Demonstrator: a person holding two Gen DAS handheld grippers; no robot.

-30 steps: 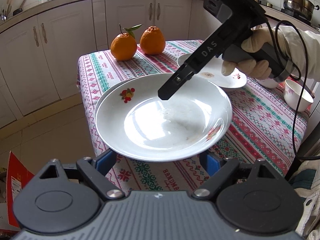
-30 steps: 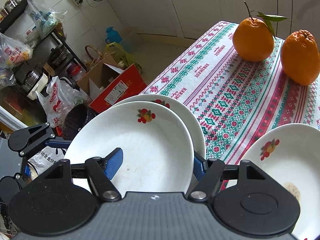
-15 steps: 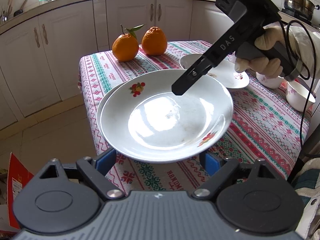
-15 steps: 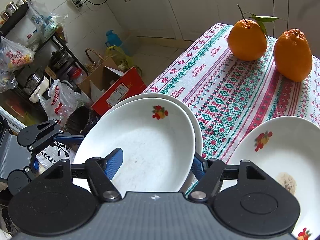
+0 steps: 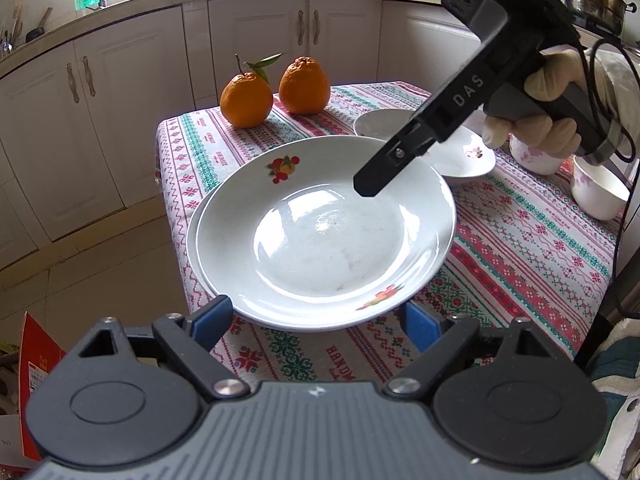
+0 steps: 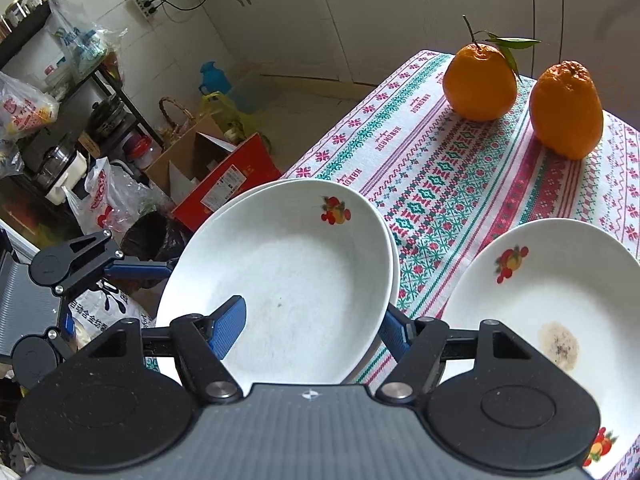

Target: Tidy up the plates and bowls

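A white deep plate with fruit prints lies nested on a second like plate at the near left corner of the patterned tablecloth; it also shows in the right wrist view. My left gripper is open, its blue pads at either side of the stack's near rim. My right gripper is open and hovers over the top plate, one finger above its far rim. A third, soiled plate lies to the right, also seen in the left wrist view.
Two oranges stand at the table's far end. Two small floral bowls sit at the right. Below the table's left edge are a red box, bags and a shelf rack. Cabinets stand behind.
The held plate came down onto the lower plate and now sits nested and level. My right gripper pulled back and up a little.
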